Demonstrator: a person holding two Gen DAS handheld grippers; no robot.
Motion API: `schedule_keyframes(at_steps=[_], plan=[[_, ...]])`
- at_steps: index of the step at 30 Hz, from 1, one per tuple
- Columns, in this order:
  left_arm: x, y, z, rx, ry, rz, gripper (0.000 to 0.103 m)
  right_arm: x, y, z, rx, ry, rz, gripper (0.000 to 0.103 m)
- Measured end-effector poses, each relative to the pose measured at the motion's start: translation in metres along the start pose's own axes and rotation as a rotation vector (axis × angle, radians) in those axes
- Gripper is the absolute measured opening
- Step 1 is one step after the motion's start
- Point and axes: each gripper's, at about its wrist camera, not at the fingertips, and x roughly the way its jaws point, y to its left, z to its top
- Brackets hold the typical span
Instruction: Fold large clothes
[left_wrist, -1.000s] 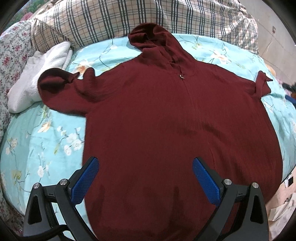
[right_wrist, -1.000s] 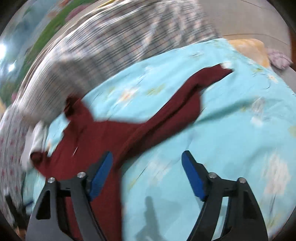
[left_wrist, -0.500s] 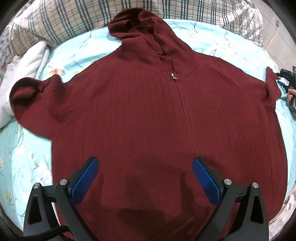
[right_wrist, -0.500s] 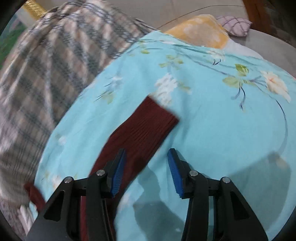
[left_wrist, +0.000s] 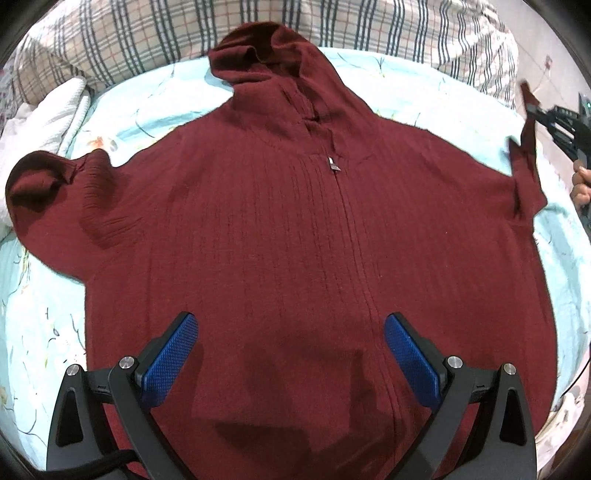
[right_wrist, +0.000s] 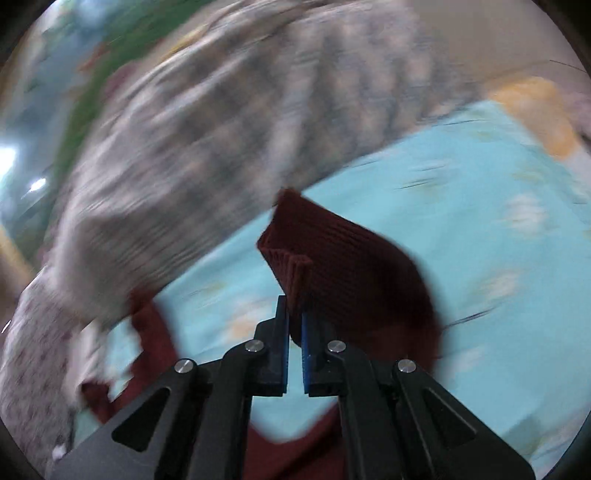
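Note:
A dark red zip-up hooded sweater (left_wrist: 295, 229) lies front up on a light blue flowered bed sheet (left_wrist: 44, 314), hood toward the pillows. My left gripper (left_wrist: 291, 354) is open and empty, hovering over the sweater's lower front. My right gripper (right_wrist: 294, 325) is shut on the cuff of the sweater's right sleeve (right_wrist: 332, 251) and holds it lifted off the sheet. In the left wrist view the right gripper (left_wrist: 554, 122) shows at the far right with the sleeve (left_wrist: 524, 170) raised. The left sleeve (left_wrist: 55, 192) lies bunched at the left.
Plaid pillows (left_wrist: 129, 40) line the head of the bed. A white folded cloth (left_wrist: 48, 110) lies at the left beside the sleeve. A flowered fabric (right_wrist: 33, 369) and an orange cushion (right_wrist: 535, 110) show in the blurred right wrist view.
My right gripper has closed on the right sleeve's cuff and lifted it. My left gripper stayed open over the sweater's lower front.

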Motion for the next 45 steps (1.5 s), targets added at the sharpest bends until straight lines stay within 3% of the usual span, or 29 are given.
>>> schedule_keyframes(at_steps=[7, 12, 16, 22, 23, 24, 25, 26, 31, 34, 35, 36, 37, 38, 42, 45], plan=[[-0.019, 0.03, -0.011, -0.057, -0.032, -0.021, 0.101, 0.088, 0.14, -0.09, -0.011, 0.285, 0.332, 0.005], [-0.02, 0.058, -0.014, -0.107, -0.042, -0.065, 0.101, 0.154, 0.224, -0.162, -0.024, 0.476, 0.481, 0.005], [-0.017, 0.081, -0.015, -0.157, -0.043, -0.103, 0.101, 0.191, 0.27, -0.208, -0.041, 0.592, 0.546, 0.005], [-0.006, 0.11, -0.012, -0.244, -0.041, -0.168, 0.101, 0.218, 0.267, -0.244, 0.003, 0.684, 0.513, 0.009], [-0.002, 0.112, -0.008, -0.258, -0.038, -0.176, 0.101, 0.22, 0.263, -0.245, 0.022, 0.692, 0.502, 0.012], [0.003, 0.114, -0.004, -0.264, -0.035, -0.179, 0.101, 0.221, 0.259, -0.246, 0.043, 0.701, 0.492, 0.026], [0.009, 0.117, 0.0, -0.27, -0.035, -0.185, 0.101, 0.218, 0.254, -0.244, 0.058, 0.697, 0.484, 0.044], [0.015, 0.119, 0.007, -0.278, -0.039, -0.194, 0.101, 0.214, 0.251, -0.241, 0.062, 0.682, 0.48, 0.05], [0.046, 0.118, 0.031, -0.307, 0.003, -0.215, 0.1, 0.154, 0.233, -0.214, 0.051, 0.531, 0.454, 0.051], [0.058, 0.114, 0.04, -0.297, -0.005, -0.19, 0.086, 0.098, 0.207, -0.194, 0.05, 0.391, 0.404, 0.051], [0.058, 0.111, 0.043, -0.277, -0.019, -0.179, 0.06, 0.083, 0.198, -0.19, 0.053, 0.352, 0.38, 0.051], [0.059, 0.109, 0.046, -0.261, -0.023, -0.19, 0.019, 0.062, 0.184, -0.184, 0.059, 0.301, 0.342, 0.051], [0.062, 0.109, 0.048, -0.258, -0.021, -0.203, 0.0, 0.049, 0.175, -0.181, 0.067, 0.268, 0.311, 0.051], [0.061, 0.108, 0.049, -0.258, -0.027, -0.207, 0.004, 0.036, 0.164, -0.178, 0.079, 0.235, 0.275, 0.051], [0.022, 0.118, 0.048, -0.256, -0.178, -0.086, 0.004, -0.017, 0.114, -0.162, 0.125, 0.1, 0.098, 0.051], [0.021, 0.139, 0.049, -0.281, -0.177, -0.071, 0.004, -0.023, 0.085, -0.151, 0.11, 0.092, -0.055, 0.051]])
